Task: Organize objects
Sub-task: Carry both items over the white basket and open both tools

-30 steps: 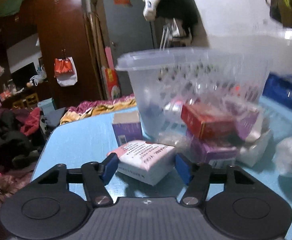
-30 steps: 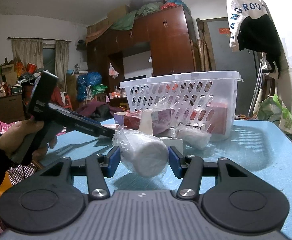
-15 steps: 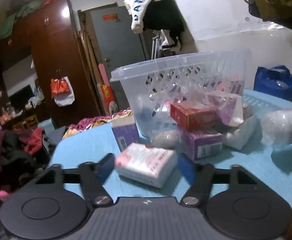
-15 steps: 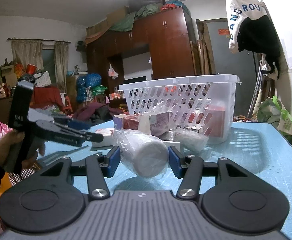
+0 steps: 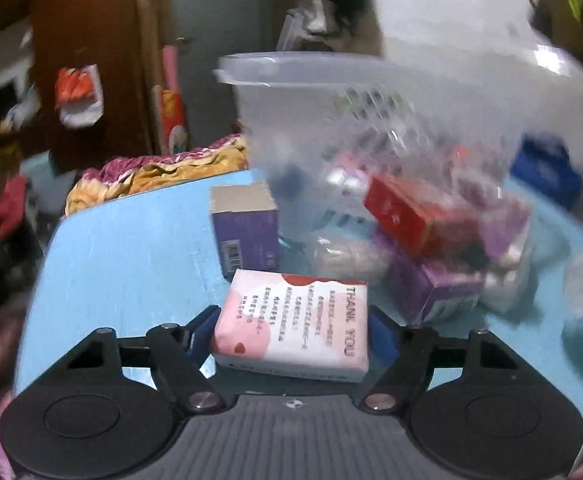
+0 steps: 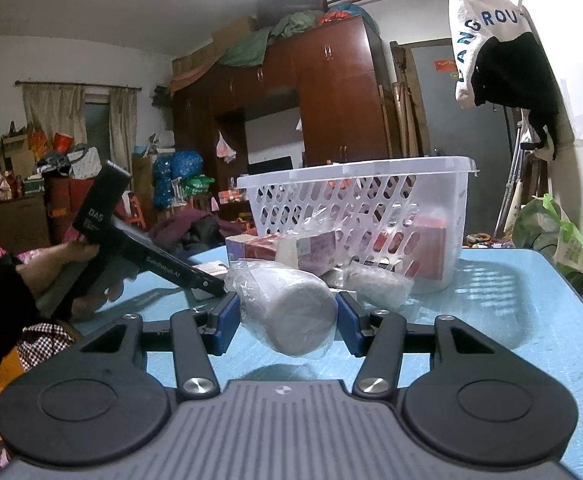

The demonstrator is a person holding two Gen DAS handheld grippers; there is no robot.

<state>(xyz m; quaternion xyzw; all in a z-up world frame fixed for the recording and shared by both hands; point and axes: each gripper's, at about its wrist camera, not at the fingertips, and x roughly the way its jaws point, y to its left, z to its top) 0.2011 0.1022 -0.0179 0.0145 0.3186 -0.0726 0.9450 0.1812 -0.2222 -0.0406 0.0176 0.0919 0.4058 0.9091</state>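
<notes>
A pink-and-white box [image 5: 295,324] printed "THANK YOU" lies on the blue table [image 5: 131,248] between the jaws of my left gripper [image 5: 291,336], which closes on its sides. My right gripper [image 6: 287,316] is shut on a white plastic-wrapped roll [image 6: 287,308] resting on the table. A white perforated basket [image 6: 355,184] stands behind with boxes inside; it also shows in the left wrist view [image 5: 351,92]. The left gripper also shows in the right wrist view [image 6: 151,260], held by a hand.
In front of the basket lie a purple box [image 5: 245,232], a red box [image 5: 411,216], another purple box [image 5: 431,288] and wrapped white bundles [image 6: 379,284]. The table's left edge [image 5: 47,248] drops to a cluttered room. A green bag [image 6: 551,236] sits at right.
My left gripper has moved down and forward over the pink-and-white box, so the box now sits deep between its jaws. The right gripper has held still with the roll.
</notes>
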